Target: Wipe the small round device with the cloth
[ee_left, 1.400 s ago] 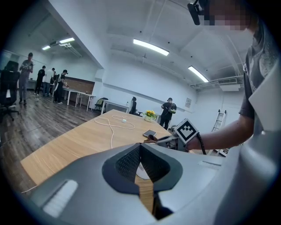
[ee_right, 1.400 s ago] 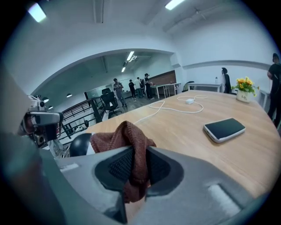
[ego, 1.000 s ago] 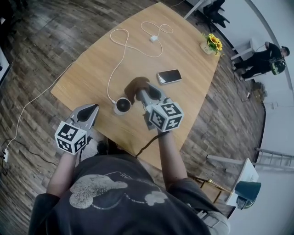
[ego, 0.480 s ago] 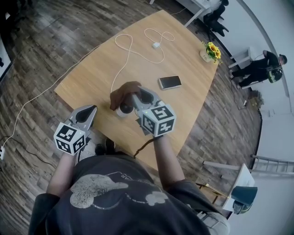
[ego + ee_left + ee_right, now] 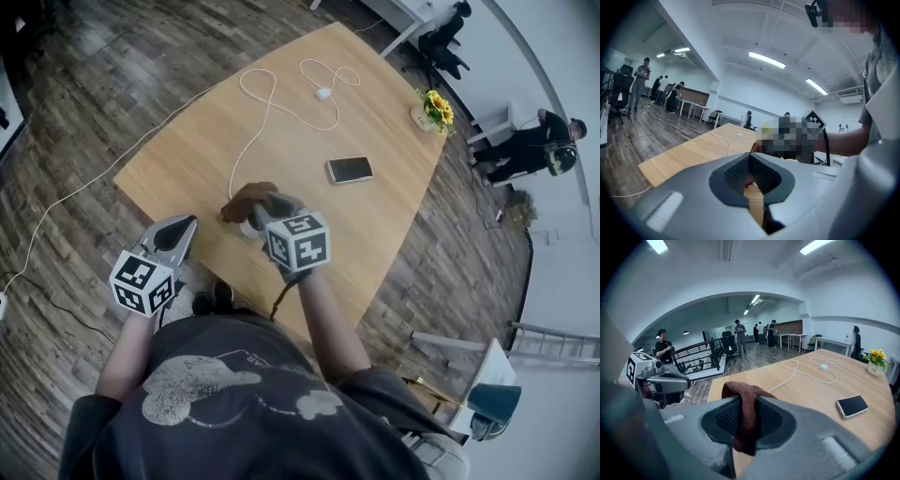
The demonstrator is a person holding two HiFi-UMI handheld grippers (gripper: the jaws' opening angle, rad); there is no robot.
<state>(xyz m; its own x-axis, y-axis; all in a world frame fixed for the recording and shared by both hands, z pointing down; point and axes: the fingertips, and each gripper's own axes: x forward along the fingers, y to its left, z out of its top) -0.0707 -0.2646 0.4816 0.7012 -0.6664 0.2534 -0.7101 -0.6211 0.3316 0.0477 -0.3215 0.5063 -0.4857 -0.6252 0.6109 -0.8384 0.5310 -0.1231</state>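
Closest to us, we are holding the left claw (image 5: 186, 225) off the near-left edge of the desk (image 5: 178, 164), over the wooden floor. Its jaws are sitting together with nothing between them, and only a thin strip of desk is showing through the seam in the left gripper view.

Just beyond, we are reaching the right claw (image 5: 261, 214) over the desk's near edge, its marker cube facing up. Its jaws are pinching the brown cloth (image 5: 745, 411). A fold of it is bulging above the tips and a tail is hanging below them.

In the head view the cloth is lying bunched at the tip of the right claw. We are making out only a pale sliver of the small round device (image 5: 245, 228) beneath it, on the desk right at the claw's tip. The cloth and the claw are covering the rest, so we cannot say whether the cloth is touching it. The device is sitting to the right of the left claw and apart from it.

Farther out, a dark phone (image 5: 350, 170) is lying flat on the desk. Past that, a white cable (image 5: 270, 101) is looping across the wood toward the far end. Yellow flowers (image 5: 437, 109) are standing at the far right edge, and people are standing on the floor beyond.
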